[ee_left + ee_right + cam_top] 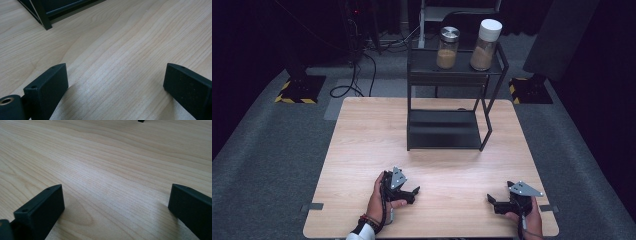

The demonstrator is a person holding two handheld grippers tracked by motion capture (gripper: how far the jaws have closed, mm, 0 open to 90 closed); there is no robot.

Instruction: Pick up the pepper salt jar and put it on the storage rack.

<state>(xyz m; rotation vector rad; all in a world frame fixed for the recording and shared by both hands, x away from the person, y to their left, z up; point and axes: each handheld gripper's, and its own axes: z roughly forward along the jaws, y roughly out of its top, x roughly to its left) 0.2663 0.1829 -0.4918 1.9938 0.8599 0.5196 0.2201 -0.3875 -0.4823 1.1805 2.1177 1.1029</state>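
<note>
Up on the rack [452, 75], two jars [447, 48] hold brown powder; both grippers' jaws gape empty.

- Two black handheld grippers: left gripper [414, 190], right gripper [490, 199].
- Grey three-cornered plate [398, 177] on top of the left one, dotted with small dark holes; a matching plate [525, 188] on the right one.
- Black cable trailing from each body toward the wrists.
- Blocky matte-black jaws with flat pads [47, 86], a small screw hole in each top face.
- Brass-coloured insert [6, 100] beside the left gripper's jaw.
- White sleeve cuff [362, 231] and dark-red wristbands [371, 220] on the left arm.
</note>
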